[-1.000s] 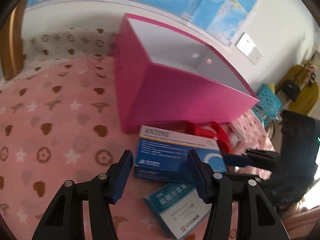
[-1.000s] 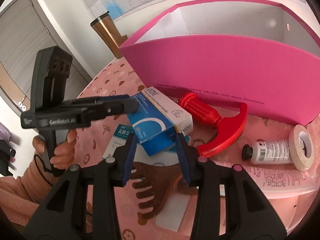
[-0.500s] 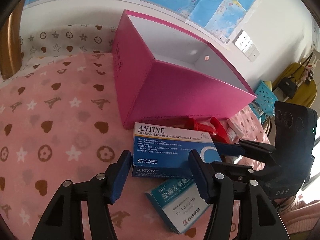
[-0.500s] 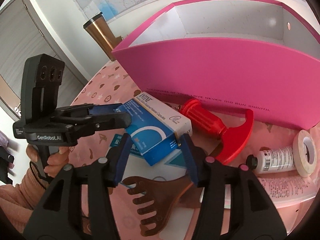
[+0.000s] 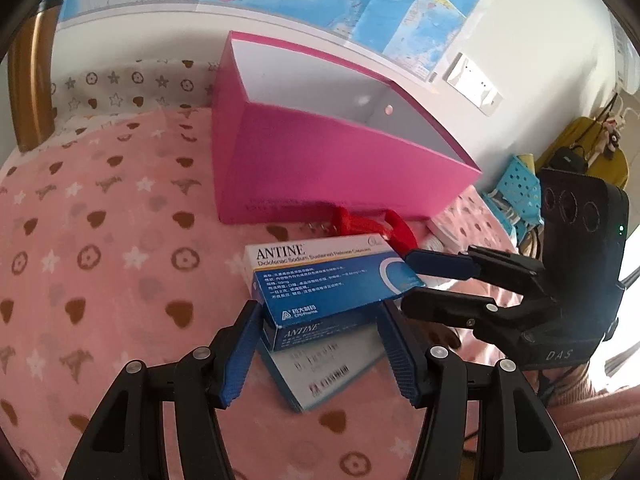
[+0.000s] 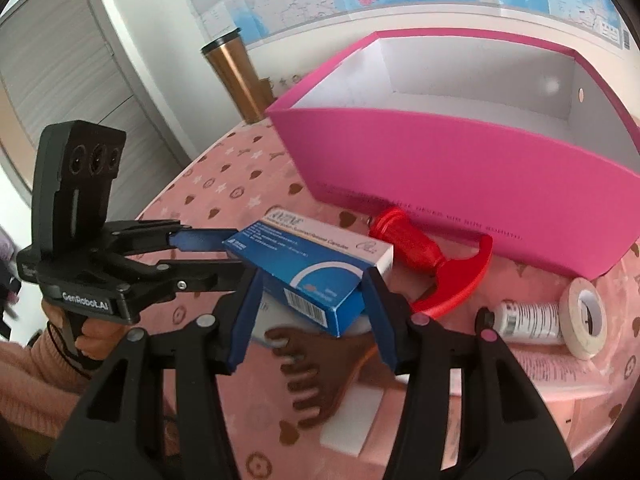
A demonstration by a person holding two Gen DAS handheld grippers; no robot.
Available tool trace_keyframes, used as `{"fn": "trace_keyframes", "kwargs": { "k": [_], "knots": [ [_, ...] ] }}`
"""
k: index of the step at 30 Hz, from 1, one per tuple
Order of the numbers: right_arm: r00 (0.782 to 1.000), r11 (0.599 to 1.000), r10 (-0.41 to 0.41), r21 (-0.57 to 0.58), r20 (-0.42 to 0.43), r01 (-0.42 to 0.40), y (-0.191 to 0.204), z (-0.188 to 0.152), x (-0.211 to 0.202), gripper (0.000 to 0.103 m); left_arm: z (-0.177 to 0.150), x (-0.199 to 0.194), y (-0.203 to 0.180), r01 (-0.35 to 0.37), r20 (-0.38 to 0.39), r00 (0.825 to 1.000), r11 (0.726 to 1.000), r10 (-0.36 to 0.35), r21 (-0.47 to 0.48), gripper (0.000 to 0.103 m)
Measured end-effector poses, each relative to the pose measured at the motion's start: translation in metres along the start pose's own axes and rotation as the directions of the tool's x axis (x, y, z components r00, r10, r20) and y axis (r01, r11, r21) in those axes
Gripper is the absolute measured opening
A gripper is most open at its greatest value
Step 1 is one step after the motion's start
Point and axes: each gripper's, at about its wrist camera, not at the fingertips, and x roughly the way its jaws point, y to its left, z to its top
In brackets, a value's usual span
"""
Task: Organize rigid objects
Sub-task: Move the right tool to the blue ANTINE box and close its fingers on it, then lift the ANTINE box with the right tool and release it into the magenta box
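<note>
A blue and white ANTINE medicine box (image 5: 324,280) is lifted and tilted above a second, teal and white box (image 5: 320,368) on the pink cloth. My left gripper (image 5: 320,344) is closed on one end of the ANTINE box; it shows from the side in the right wrist view (image 6: 208,256). My right gripper (image 6: 308,312) is closed on the other end of the ANTINE box (image 6: 316,272), and it shows in the left wrist view (image 5: 424,280). The open pink box (image 5: 340,168) stands behind, white inside.
A red handled tool (image 6: 436,268) lies against the pink box (image 6: 460,188). A brown comb (image 6: 320,368), a small white bottle (image 6: 524,320) and a tape roll (image 6: 584,320) lie at the right. A copper tumbler (image 6: 236,76) stands at the back left.
The ANTINE box has been raised off the teal box and tilted, with both grippers now against its ends. Both cameras have pulled back slightly from the pink box.
</note>
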Motion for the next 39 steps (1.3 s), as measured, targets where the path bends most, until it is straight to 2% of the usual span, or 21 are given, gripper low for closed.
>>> {"fn": "trace_keyframes", "kwargs": {
  "k": [4,7,11,19,21,26,28,32,39],
  "knots": [
    [1.000,1.000,0.006,-0.024,-0.025,-0.007,0.001,-0.007,-0.001,0.054,-0.007,-0.001,-0.002,0.011,-0.012,1.000,1.000,-0.011,0.015,0.060],
    [1.000,1.000,0.013,0.008,-0.023,-0.012,-0.006,-0.004,0.002,0.054,-0.003,0.003,0.003,-0.011,-0.014,1.000,1.000,0.011,-0.007,0.059],
    [1.000,1.000,0.003,0.022,-0.023,-0.003,-0.009,0.001,0.011,0.054,0.000,0.008,0.009,0.004,-0.017,1.000,1.000,-0.004,-0.031,0.060],
    [0.999,0.998,0.005,0.067,-0.036,-0.003,-0.019,0.009,0.023,0.054,0.005,0.012,0.014,-0.017,-0.025,1.000,1.000,0.016,-0.019,0.062],
    [0.999,0.997,0.008,0.079,-0.037,-0.005,-0.020,0.010,0.023,0.054,0.009,0.011,0.023,0.002,-0.023,1.000,0.999,-0.003,-0.047,0.065],
    [0.999,0.995,0.018,0.097,-0.042,-0.014,-0.022,0.011,0.028,0.054,0.022,0.017,0.038,0.048,-0.019,0.999,0.995,-0.050,-0.083,0.066],
    [0.999,0.995,0.015,0.096,-0.043,-0.011,-0.021,0.011,0.029,0.054,0.024,0.019,0.036,0.069,-0.023,0.997,0.995,-0.071,-0.073,0.064],
    [0.999,0.996,0.012,0.090,-0.032,-0.009,-0.020,0.011,0.029,0.055,0.026,0.015,0.023,0.024,-0.012,1.000,1.000,-0.025,-0.020,0.064],
    [1.000,0.997,0.009,0.072,0.020,-0.010,-0.017,0.009,0.008,0.055,0.019,-0.004,-0.001,0.014,0.020,1.000,1.000,-0.014,0.023,0.064]
  ]
}}
